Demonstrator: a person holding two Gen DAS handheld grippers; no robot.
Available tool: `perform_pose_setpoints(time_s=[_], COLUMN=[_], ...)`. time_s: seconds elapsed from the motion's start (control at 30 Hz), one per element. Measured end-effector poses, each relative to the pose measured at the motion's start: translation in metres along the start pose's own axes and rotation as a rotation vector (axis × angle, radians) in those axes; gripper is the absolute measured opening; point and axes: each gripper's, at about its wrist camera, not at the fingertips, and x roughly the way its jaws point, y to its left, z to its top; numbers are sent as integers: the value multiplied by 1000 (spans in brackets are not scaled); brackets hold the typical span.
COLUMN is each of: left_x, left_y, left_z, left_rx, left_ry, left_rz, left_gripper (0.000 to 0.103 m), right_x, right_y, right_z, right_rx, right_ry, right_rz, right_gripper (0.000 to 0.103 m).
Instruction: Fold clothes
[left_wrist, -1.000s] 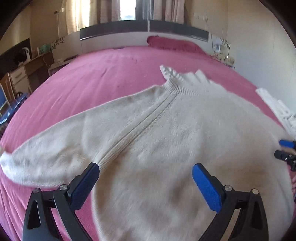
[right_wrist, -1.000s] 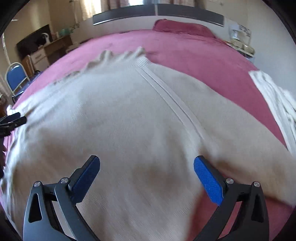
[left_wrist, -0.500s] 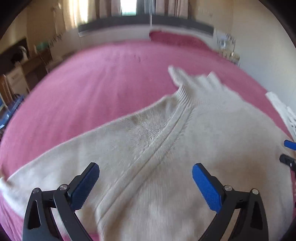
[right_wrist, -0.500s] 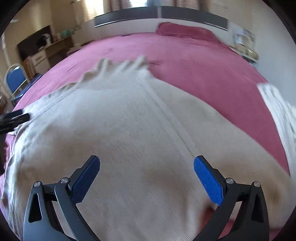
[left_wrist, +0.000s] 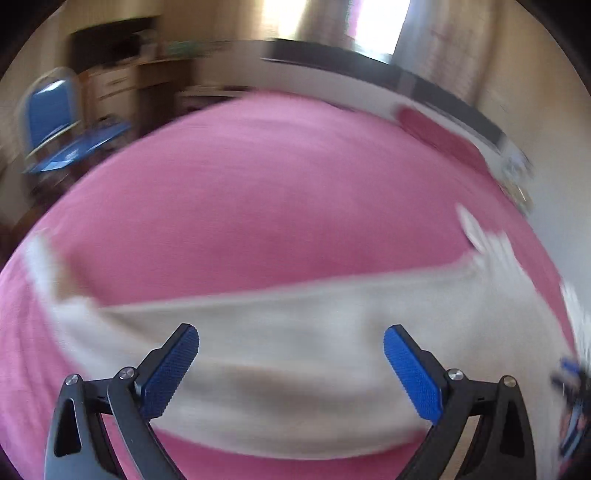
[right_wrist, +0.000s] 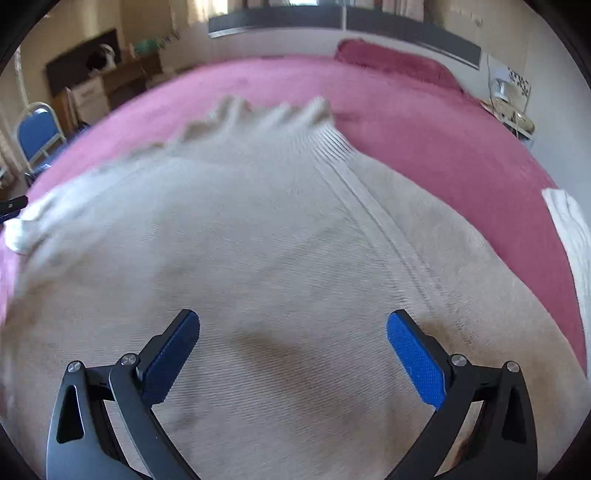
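- Your left tongs (left_wrist: 291, 363) are spread wide and hold nothing. They hang over the long sleeve (left_wrist: 229, 314) of the cream sweater (right_wrist: 258, 266).
- Your right tongs (right_wrist: 293, 354) are spread wide too, with nothing in them. They hang over the middle of the sweater.
- The sweater lies flat on the pink bed (right_wrist: 443, 147). Its ribbed neck (right_wrist: 266, 118) points to the far side, and the sleeve runs out to the left.
- The left picture is all smeary, so you can't see the sleeve end well. If you grab now, you might miss it or pinch the bed cover too.
- The knit looks soft and stretchy. If you pull one sleeve hard, the whole sweater could slide and bunch up.
- A white cloth (right_wrist: 569, 236) lies near the right edge of the bed. A big fold to that side could land on it.
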Motion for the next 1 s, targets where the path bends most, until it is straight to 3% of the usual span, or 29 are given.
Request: perform_pose_setpoints(time_s=[0.13, 0.27, 0.4, 0.47, 0.53, 0.57, 0.63, 0.7, 0.87, 1.0], left_x=[-31, -32, -18, -6, 5, 10, 25, 39, 9, -42], left_y=[124, 208, 245, 252, 253, 251, 250, 244, 247, 242], left_z=[46, 56, 47, 46, 49, 49, 48, 47, 36, 46], left_rx=[-251, -464, -496, -472, -409, -371, -334, -268, -251, -121], left_ry=[-45, -9, 11, 18, 40, 43, 70, 105, 5, -113], left_rz=[144, 91, -77, -124, -77, -71, -99, -68, 17, 107], left_gripper=[103, 103, 101, 91, 65, 58, 23, 10, 7, 8], right_x=[-15, 3, 6, 4, 5, 6, 7, 9, 11, 11], right_y=[31, 58, 73, 77, 77, 76, 75, 76, 77, 76], right_z=[-16, -25, -33, -35, -33, -33, -32, -32, -33, -33], right_rx=[-30, -40, -33, -30, -34, -35, -39, -41, -42, -40], right_ry=[-21, 16, 35, 38, 50, 56, 60, 60, 57, 56], right_rz=[26, 49, 49, 48, 45, 44, 42, 37, 25, 26], right_gripper=[103, 103, 103, 103, 103, 103, 103, 103, 103, 103])
